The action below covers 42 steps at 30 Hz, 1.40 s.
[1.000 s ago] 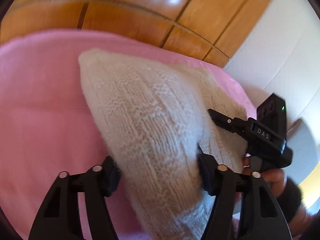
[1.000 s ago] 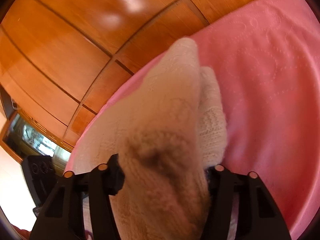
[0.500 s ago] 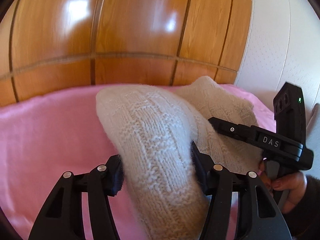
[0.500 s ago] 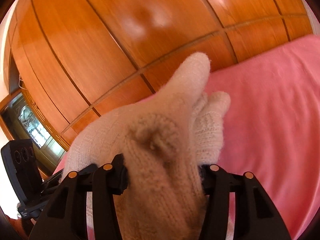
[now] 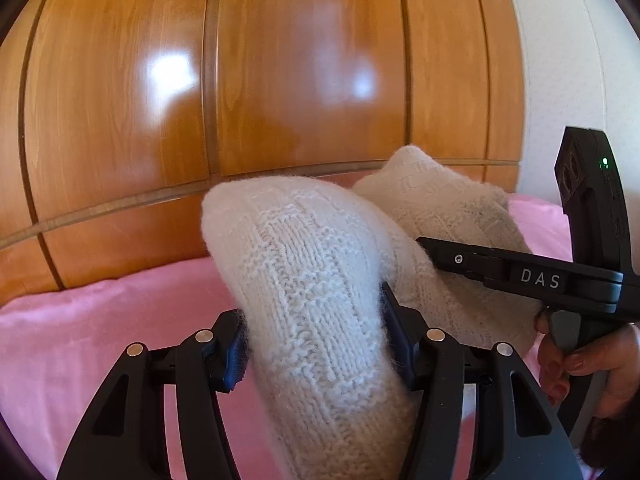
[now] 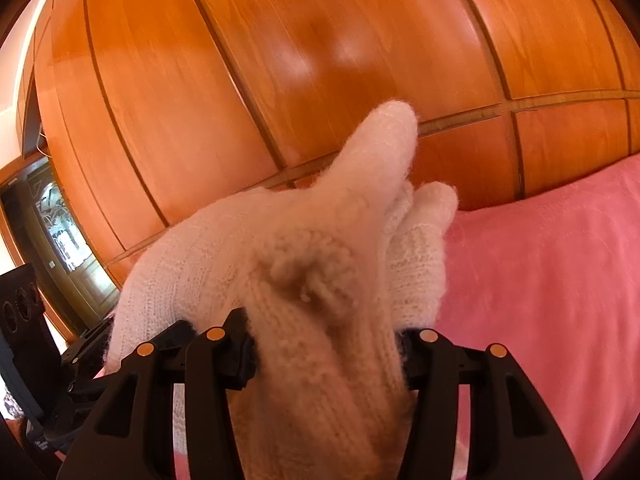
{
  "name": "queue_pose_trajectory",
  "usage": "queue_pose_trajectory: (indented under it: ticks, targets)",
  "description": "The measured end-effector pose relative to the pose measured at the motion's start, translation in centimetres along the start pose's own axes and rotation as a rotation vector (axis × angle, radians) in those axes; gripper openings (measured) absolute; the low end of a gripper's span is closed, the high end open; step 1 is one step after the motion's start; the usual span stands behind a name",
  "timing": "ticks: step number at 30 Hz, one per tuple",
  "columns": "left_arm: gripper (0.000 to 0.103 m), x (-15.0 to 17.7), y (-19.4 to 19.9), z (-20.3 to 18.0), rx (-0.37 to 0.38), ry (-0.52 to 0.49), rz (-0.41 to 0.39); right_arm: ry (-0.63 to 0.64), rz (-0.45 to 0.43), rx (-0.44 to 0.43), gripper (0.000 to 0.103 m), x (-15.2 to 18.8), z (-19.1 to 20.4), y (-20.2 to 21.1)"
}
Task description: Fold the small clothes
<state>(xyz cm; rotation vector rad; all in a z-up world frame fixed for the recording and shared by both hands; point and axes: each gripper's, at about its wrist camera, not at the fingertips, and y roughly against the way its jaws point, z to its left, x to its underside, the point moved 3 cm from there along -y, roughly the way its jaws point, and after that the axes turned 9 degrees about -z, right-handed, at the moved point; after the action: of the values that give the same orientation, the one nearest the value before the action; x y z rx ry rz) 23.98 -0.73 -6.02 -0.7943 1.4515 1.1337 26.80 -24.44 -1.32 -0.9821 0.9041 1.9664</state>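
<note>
Background: glossy orange-brown wood panelling [image 5: 280, 80] with thin pale seams fills the upper part of both views; a white wall [image 5: 560, 80] shows at the right edge of the left wrist view.
Surface: pink blanket [image 5: 100, 320], soft and slightly rumpled, running up to the panelling.
Garment: cream knitted piece [image 5: 320, 300], thick and fuzzy, bunched into folds and held above the blanket between the two grippers; one rounded lump sits in front, a second lump rises behind it.
Left gripper [image 5: 316, 344]: black fingers pressed on either side of the front lump of knit, the pads sunk into the wool.
Right gripper [image 6: 326, 348]: fingers clamped on another bunch of the same knit, which bulges up and over them; a pointed tip of the wool sticks up against the panelling.
Right gripper seen from the left: black body with white lettering, lying along the right side of the garment.
Hand [image 5: 580, 364]: wrapped around the right gripper's handle at the lower right.
Doorway: dark glazed door [image 6: 60, 232] at the far left of the right wrist view.
</note>
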Motion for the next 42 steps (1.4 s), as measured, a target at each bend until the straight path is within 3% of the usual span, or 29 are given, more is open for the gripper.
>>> queue_pose_trajectory:
  ticks: [4, 7, 8, 9, 13, 16, 19, 22, 27, 35, 39, 42]
  targets:
    - [0.056, 1.4, -3.0, 1.4, -0.051, 0.025, 0.037, 0.016, 0.033, 0.02, 0.049, 0.3, -1.4, -3.4]
    - [0.057, 4.1, -5.4, 2.5, -0.084, 0.073, 0.146, 0.029, 0.114, 0.096, 0.051, 2.2, -2.9, -6.0]
    - [0.06, 5.5, -6.1, 3.0, -0.096, 0.102, 0.199, 0.032, 0.146, 0.135, 0.054, 3.1, -3.5, -6.7]
    - [0.067, 6.5, -6.2, 3.5, -0.089, 0.142, 0.229, 0.004, 0.163, 0.162, 0.064, 3.9, -4.4, -7.0]
    - [0.081, 7.2, -5.5, 4.7, -0.059, 0.246, 0.257, -0.14, 0.147, 0.189, 0.09, 4.4, -7.1, -6.0]
    - [0.084, 8.1, -4.2, 4.7, -0.026, 0.292, 0.276, -0.163, 0.13, 0.246, 0.099, 4.9, -7.8, -4.3]
    - [0.087, 9.0, -3.1, 5.1, -0.032, 0.346, 0.299, -0.142, 0.128, 0.331, 0.101, 5.8, -7.8, -1.9]
    - [0.087, 9.6, -1.6, 4.7, -0.053, 0.373, 0.297, -0.132, 0.12, 0.405, 0.101, 6.4, -7.5, 0.1]
    - [0.093, 9.0, 0.0, 4.0, -0.153, 0.308, 0.276, -0.09, 0.091, 0.491, 0.101, 6.8, -7.0, 2.6]
    - [0.099, 7.5, 5.1, 2.9, -0.379, 0.216, 0.116, 0.075, -0.172, 0.513, 0.101, 6.9, -1.9, 7.9]
    - [0.099, 7.3, 6.8, 2.7, -0.451, 0.195, 0.084, 0.078, -0.229, 0.553, 0.101, 7.7, -0.9, 9.8]
    - [0.099, 7.1, 7.5, 2.5, -0.465, 0.184, 0.071, 0.075, -0.28, 0.556, 0.101, 7.8, -0.5, 11.3]
